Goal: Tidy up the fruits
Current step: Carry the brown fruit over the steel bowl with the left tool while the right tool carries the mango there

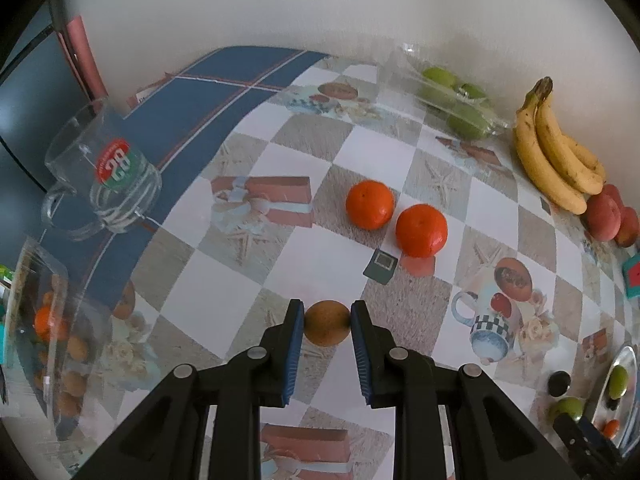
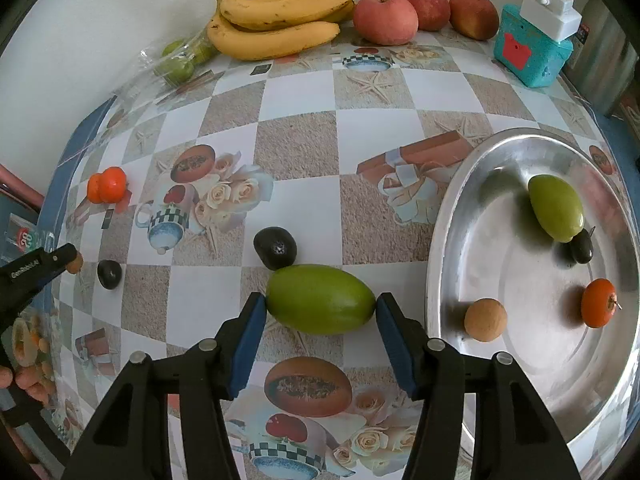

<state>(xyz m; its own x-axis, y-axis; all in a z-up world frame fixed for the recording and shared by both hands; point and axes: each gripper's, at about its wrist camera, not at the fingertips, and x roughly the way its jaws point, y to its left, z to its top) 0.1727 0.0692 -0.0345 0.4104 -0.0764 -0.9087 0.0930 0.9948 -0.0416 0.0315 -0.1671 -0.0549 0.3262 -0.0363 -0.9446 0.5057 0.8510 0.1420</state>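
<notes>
Landmark: the round metal tray (image 2: 452, 240), on the right of the checkered tablecloth (image 2: 296, 148) in the right wrist view.
Left gripper (image 1: 327, 322): its blue pads are pressed onto the 2 sides of a small brown round fruit (image 1: 327, 323), well to the left of the tray; whether the fruit touches the cloth I cannot tell.
Right gripper (image 2: 320, 308): its pads sit at the 2 ends of a green oval fruit (image 2: 320, 298) lying crosswise just left of the tray's rim; the right pad touches the tip, the left pad is at the other end, too close to tell a gap.
Dark fruit (image 2: 275, 248): touching the green oval fruit on its far side, just left of the tray.
Second dark fruit (image 2: 109, 274): smaller, far left of the tray, near the left gripper's tip.
In the tray: 1 green fruit (image 2: 556, 208) with a small dark fruit (image 2: 582, 248) against it, 1 orange fruit (image 2: 598, 302), 1 brown round fruit (image 2: 485, 319).
2 tangerines (image 1: 396, 216): side by side on the cloth, well left of the tray, beyond the left gripper.
Bananas (image 2: 280, 16): at the wall, beyond the tray and to its left.
3 red apples (image 2: 424, 10): beside the bananas, straight beyond the tray.
Bag of green fruits (image 2: 180, 60): at the wall, left of the bananas.
Glass mug (image 1: 108, 176): at the table's far left edge, farthest from the tray.
</notes>
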